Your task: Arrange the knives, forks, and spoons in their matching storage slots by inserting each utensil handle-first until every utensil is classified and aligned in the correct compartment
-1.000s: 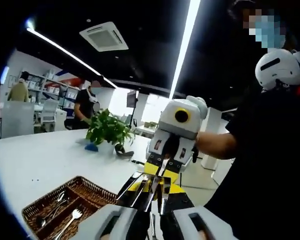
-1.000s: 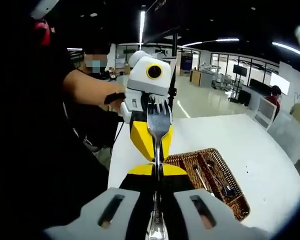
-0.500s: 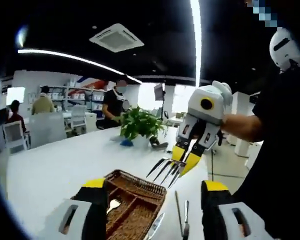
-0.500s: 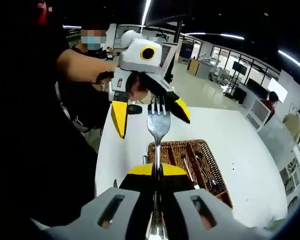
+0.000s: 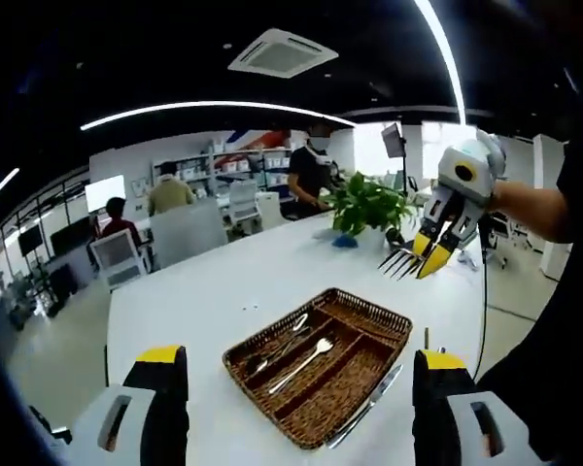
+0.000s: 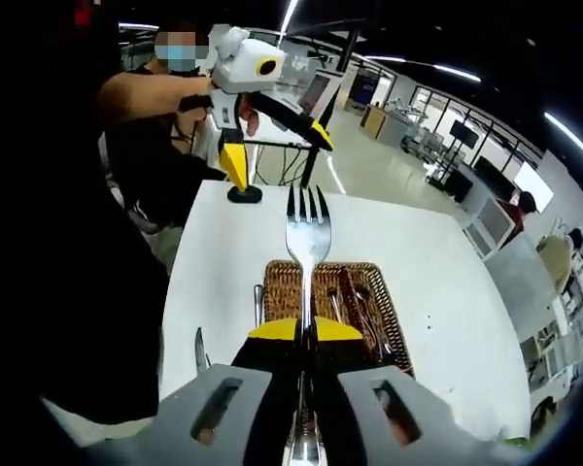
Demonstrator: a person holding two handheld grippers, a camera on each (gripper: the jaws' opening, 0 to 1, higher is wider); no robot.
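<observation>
Grippers pulled apart since handoff: your left gripper (image 6: 272, 131) released, jaws spread; right gripper (image 6: 304, 335) clenches fork (image 6: 308, 233), tines forward over tray (image 5: 369, 316), handle-first insertion impossible yet.

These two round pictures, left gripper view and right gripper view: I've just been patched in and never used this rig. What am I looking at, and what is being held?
A person holds a two-jaw gripper in each hand, and a fisheye camera rides on each.

In the left gripper view, the left gripper has its yellow-tipped jaws wide apart with nothing between them. Below it a wicker tray with compartments sits on a white table, with a fork and other cutlery inside. A knife lies on the table beside the tray.

The right gripper is shut on a fork, tines pointing away, above the tray. That same gripper appears at the right of the left gripper view.
</observation>
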